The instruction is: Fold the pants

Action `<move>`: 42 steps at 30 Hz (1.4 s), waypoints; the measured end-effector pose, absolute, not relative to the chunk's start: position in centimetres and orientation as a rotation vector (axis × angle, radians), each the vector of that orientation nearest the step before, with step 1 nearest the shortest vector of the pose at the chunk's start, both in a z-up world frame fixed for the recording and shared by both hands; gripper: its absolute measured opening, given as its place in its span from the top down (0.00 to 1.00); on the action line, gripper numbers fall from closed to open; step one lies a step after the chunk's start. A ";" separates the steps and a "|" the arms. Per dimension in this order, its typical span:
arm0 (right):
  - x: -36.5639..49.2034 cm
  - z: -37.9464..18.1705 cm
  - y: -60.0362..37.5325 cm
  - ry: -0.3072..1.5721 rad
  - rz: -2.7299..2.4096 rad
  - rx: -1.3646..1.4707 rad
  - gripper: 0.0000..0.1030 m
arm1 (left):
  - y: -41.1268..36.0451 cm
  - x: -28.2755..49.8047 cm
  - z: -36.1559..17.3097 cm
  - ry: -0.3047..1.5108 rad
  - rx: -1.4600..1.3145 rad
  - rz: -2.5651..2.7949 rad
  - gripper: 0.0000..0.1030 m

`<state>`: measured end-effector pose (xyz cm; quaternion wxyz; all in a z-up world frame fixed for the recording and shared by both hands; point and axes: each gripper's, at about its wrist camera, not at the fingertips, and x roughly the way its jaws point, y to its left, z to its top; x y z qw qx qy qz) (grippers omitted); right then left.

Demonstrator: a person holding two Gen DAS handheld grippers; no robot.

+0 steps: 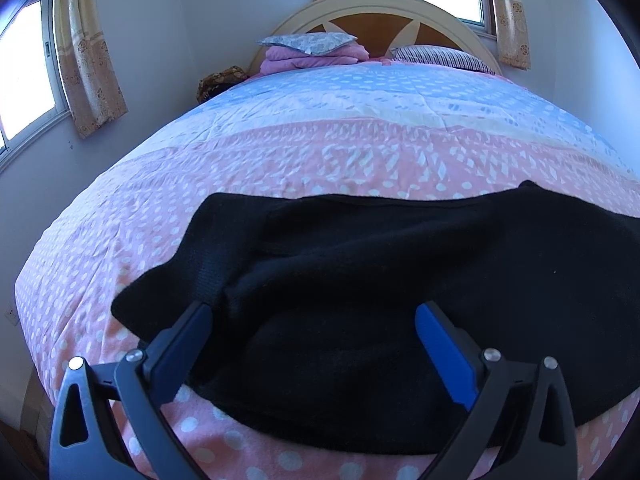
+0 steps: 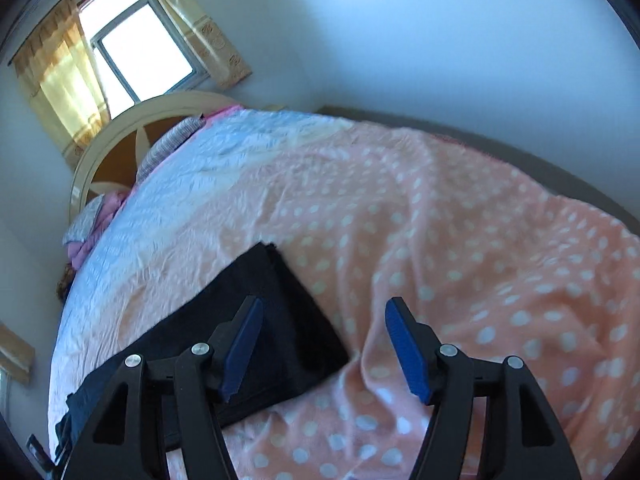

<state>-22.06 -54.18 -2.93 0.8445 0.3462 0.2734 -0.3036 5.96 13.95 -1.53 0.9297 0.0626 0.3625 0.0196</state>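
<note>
Bed (image 1: 120,216) under a pink, white-dotted spread turning pale blue toward the arched headboard (image 1: 380,8). Black pants (image 1: 360,264) lying folded and rumpled across the near end. At the head, folded pink cloth (image 1: 312,58) topped by a patterned pillow (image 1: 306,42), beside a striped pillow (image 1: 440,58).

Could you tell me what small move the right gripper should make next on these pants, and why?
Probably shift the right gripper toward the pants' near corner and close there: its jaws stand open with nothing between them, beside a squared fold, while the left gripper hovers open over bunched cloth.
</note>
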 end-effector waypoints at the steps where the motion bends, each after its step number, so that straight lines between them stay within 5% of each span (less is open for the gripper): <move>1: -21.4 -3.1 -53.9 0.594 -0.634 0.706 0.37 | 13.9 5.9 -1.5 0.742 0.128 0.041 0.00; 9: -16.8 -4.8 -51.2 0.767 -0.608 0.502 0.37 | 14.1 5.9 -1.6 0.736 0.125 0.041 0.00; 12: -17.0 -4.5 -51.3 0.796 -0.586 0.514 0.58 | 14.1 5.9 -1.6 0.735 0.124 0.040 0.00; 13: -17.2 -4.2 -51.3 0.801 -0.562 0.531 0.78 | 14.1 5.9 -1.6 0.734 0.124 0.040 0.00; 16: -17.8 -3.4 -51.1 0.805 -0.574 0.552 0.85 | 14.1 5.9 -1.6 0.734 0.123 0.039 0.00; 27: -12.5 6.4 -34.2 0.645 -0.482 0.123 0.87 | 14.3 5.7 -1.5 0.726 0.108 0.022 0.00; 30: -10.0 6.5 -29.7 0.668 -0.454 -0.038 0.87 | 14.4 5.6 -1.5 0.722 0.102 0.010 0.00; 34: -8.9 5.5 -29.0 0.663 -0.313 0.147 0.87 | 14.5 5.5 -1.6 0.715 0.093 -0.004 0.00; 42: -7.1 3.2 -24.1 0.675 -0.255 0.092 0.87 | 14.5 5.5 -1.6 0.713 0.094 -0.011 0.00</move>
